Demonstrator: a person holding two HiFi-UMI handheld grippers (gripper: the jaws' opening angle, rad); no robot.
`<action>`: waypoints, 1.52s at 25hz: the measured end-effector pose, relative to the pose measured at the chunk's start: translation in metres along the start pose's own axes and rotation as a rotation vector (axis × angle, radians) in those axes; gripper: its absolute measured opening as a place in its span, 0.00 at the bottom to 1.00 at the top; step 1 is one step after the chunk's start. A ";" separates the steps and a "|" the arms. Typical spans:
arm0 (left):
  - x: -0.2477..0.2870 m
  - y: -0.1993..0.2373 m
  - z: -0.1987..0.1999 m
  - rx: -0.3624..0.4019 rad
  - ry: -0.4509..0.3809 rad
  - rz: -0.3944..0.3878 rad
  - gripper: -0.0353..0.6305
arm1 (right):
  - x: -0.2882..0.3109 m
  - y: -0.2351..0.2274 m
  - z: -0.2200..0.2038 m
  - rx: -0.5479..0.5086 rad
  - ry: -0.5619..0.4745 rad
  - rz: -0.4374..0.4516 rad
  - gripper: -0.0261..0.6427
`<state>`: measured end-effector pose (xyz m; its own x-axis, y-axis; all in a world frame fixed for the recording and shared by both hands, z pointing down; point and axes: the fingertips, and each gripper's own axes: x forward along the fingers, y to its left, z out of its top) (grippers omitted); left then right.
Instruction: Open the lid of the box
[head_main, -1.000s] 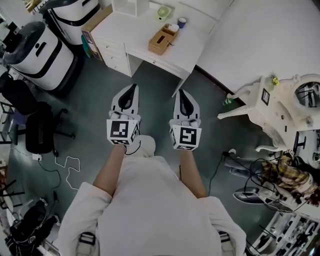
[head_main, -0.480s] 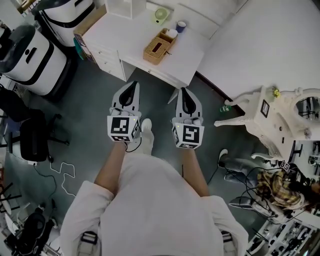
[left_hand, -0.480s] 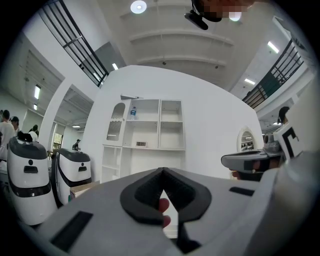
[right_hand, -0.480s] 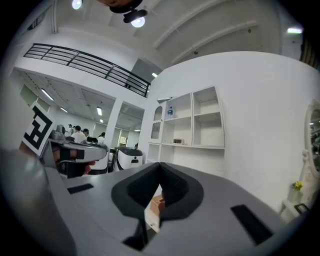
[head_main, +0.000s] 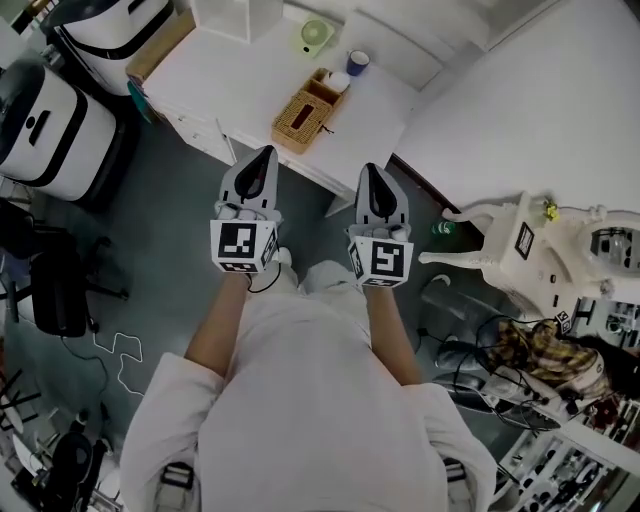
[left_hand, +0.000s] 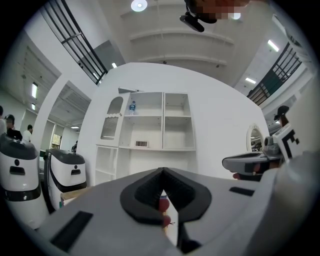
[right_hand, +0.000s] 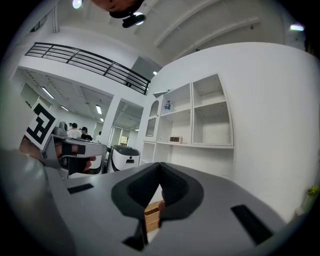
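A person in a white shirt stands over a grey floor (head_main: 180, 200) with both bare forearms (head_main: 215, 325) stretched forward and roughly parallel, elbows close to the body. Each hand holds a gripper level and pointing ahead at a white desk (head_main: 230, 80).

The left gripper (head_main: 263, 158) and the right gripper (head_main: 372, 172) sit side by side, apart, at about the same height. In the head view their tips reach the desk's near edge. The left gripper view shows its jaws pressed together at the tip with nothing caught between them. The right gripper view shows the same: jaws closed, pads meeting, nothing held.

The box (head_main: 303, 110), a woven basket-like case, rests on the desk ahead. It lies between the lines of the two grippers and clear of both, with its slotted top in place. Part of it shows through the narrow slit below the right gripper's closed tips. A blue mug (head_main: 357, 62) and a green cup (head_main: 313, 36) stand farther back on the desk.

Both gripper views look across at a white wall with an open shelf unit (left_hand: 150, 125). Two white-and-black machines (head_main: 45, 120) stand to the left of the desk, and a white dressing table (head_main: 545, 235) is off to the right.
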<state>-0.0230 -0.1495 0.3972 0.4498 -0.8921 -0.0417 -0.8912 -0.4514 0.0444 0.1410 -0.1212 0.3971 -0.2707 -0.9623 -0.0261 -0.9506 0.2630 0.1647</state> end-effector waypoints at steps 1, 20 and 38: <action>0.008 0.001 -0.001 0.001 0.003 0.004 0.05 | 0.008 -0.005 -0.004 -0.001 0.000 0.012 0.02; 0.103 0.037 -0.134 -0.002 0.014 0.193 0.05 | 0.149 -0.035 -0.214 -0.004 0.044 0.366 0.08; 0.110 0.069 -0.215 -0.031 0.046 0.284 0.05 | 0.213 -0.007 -0.383 -0.002 0.271 0.561 0.05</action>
<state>-0.0223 -0.2829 0.6103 0.1849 -0.9825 0.0219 -0.9800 -0.1827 0.0784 0.1484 -0.3543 0.7684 -0.6807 -0.6611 0.3157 -0.6742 0.7338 0.0829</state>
